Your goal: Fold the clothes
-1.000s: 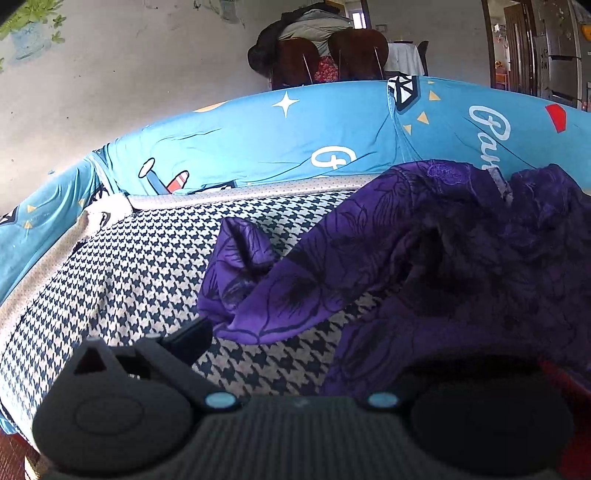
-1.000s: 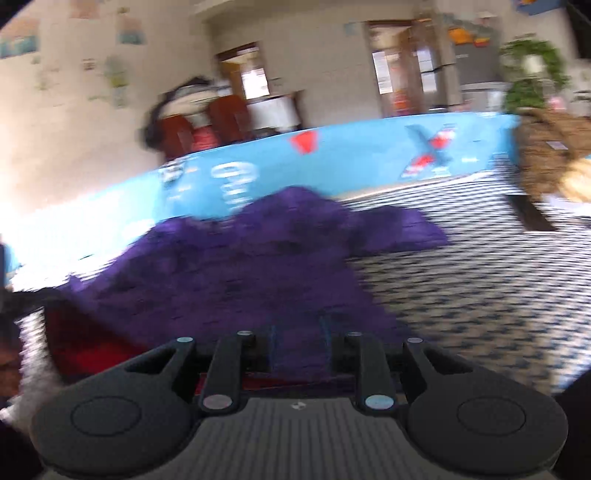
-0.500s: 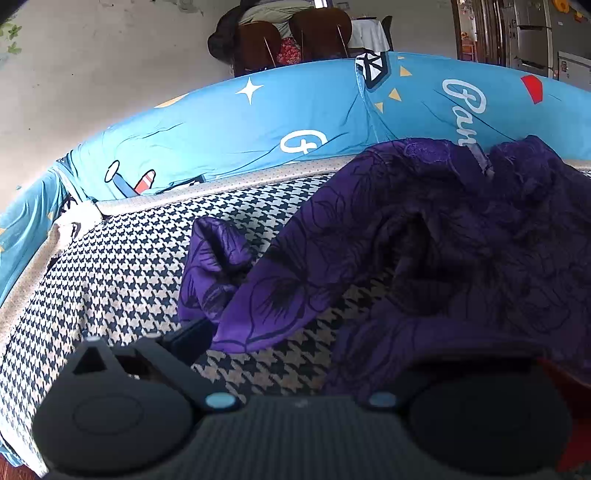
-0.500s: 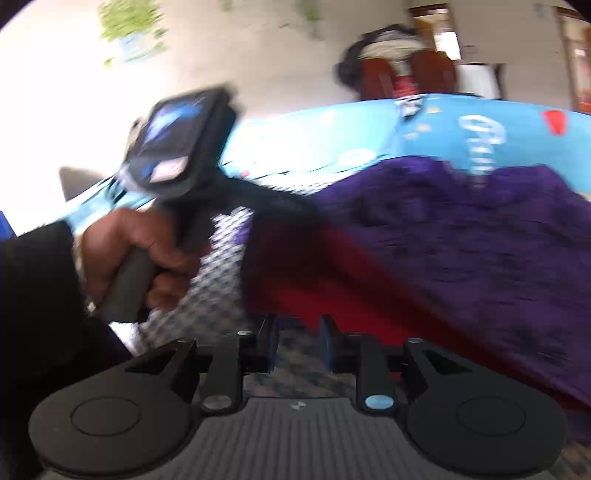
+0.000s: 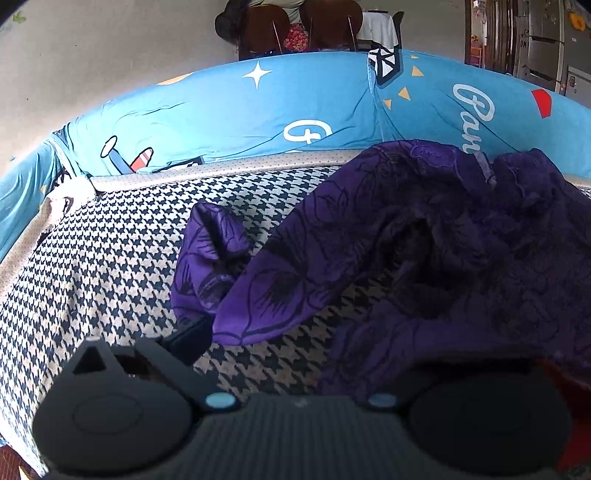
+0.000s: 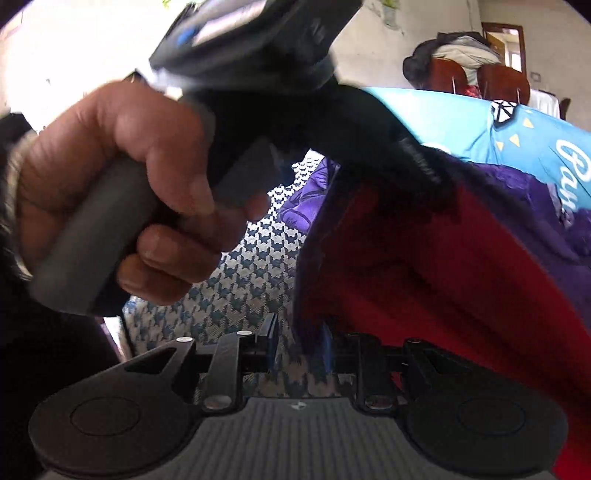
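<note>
Since half a second ago the right gripper (image 6: pixel 297 341) has swung in close beside the left gripper (image 6: pixel 424 166), so the person's left hand (image 6: pixel 110 184) around the grey handle now fills the left half of the right wrist view, while the left wrist view has barely shifted. In the right wrist view the right gripper's two fingers stand a little apart, with the lower edge of the purple garment (image 5: pixel 424 236) hanging into the gap between them; whether they pinch it I cannot tell. The garment's red lining (image 6: pixel 424 266) faces that camera and slopes down from the left gripper, whose black front disappears into the purple cloth, so it appears to hold a lifted edge. In the left wrist view only the left finger (image 5: pixel 188 334) of that gripper shows, set wide to the left and touching the folded sleeve (image 5: pixel 210 258); the right finger is buried under cloth, so how far that tool is open cannot be read. The garment lies crumpled on the right half of the houndstooth bed cover (image 5: pixel 110 266), reaching up to the far edge where the blue printed sheet (image 5: pixel 258 110) rises, with its sleeve spread toward the middle. Brown chairs (image 5: pixel 295 26) stand beyond the far edge.
</note>
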`<state>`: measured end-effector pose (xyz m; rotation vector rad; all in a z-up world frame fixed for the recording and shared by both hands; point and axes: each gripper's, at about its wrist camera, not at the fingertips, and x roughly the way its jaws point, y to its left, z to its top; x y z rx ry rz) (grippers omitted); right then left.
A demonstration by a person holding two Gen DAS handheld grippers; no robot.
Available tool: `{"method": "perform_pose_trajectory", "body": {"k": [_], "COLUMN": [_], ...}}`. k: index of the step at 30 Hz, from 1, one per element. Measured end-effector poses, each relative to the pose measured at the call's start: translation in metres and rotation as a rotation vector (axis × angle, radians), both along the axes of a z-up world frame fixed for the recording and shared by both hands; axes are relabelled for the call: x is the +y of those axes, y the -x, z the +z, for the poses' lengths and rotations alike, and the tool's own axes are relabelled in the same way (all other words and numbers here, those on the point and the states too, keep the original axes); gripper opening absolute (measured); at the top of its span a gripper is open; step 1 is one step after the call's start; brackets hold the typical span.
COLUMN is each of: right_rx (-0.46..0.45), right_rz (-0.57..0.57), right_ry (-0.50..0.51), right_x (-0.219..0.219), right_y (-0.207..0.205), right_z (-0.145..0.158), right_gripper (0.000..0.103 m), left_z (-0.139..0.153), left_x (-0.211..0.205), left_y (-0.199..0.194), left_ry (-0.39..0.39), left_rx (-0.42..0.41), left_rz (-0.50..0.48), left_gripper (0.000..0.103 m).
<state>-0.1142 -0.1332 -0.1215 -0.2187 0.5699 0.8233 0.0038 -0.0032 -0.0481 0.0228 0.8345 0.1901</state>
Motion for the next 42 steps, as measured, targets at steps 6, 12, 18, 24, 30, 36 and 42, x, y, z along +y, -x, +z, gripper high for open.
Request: {"method": "perform_pose_trajectory", "body": {"k": [6,12,18,24,30,36,42], "right_rx": [-0.001,0.062,0.140,0.189,0.273,0.252,0.200], "right_rz": [-0.031,0.089,0.140,0.147,0.182,0.022,-0.153], "right_ry": [0.025,-0.084,-0.178,-0.069,-0.088,-0.103,-0.133], "right_x": [0.004,-0.007,-0.019,-0.020,-0.045,-0.090,-0.104], "right_y": [-0.004,0.018,0.032,0.041,0.051,0.053,0.046], "right_z": [-0.008,0.019,0.038,0.013,0.005,0.006,0.024], "right_gripper": [0.006,0.005,0.005,0.007,0.008,0.008,0.013], "left_z": [0.004,0.017,0.022,0.005,-0.002,0.002,0.014], "left_x": [0.003,0.013,0.028,0.029,0.024,0.015,0.010], "left_y": [0.002,0.015,0.033,0.046,0.064,0.084,0.100], "left_ry": [0.020,0.085,0.125,0.091,0.100,0.136,0.267], "left_rx": [-0.011,-0.060,-0.068,0.012,0.036,-0.006,-0.089], "left_rz": [0.001,-0.025,-0.048,-0.079,-0.140,-0.183,-0.237], "left_gripper": [0.103,0.103,0.103,0.103,0.103,0.103,0.103]}}
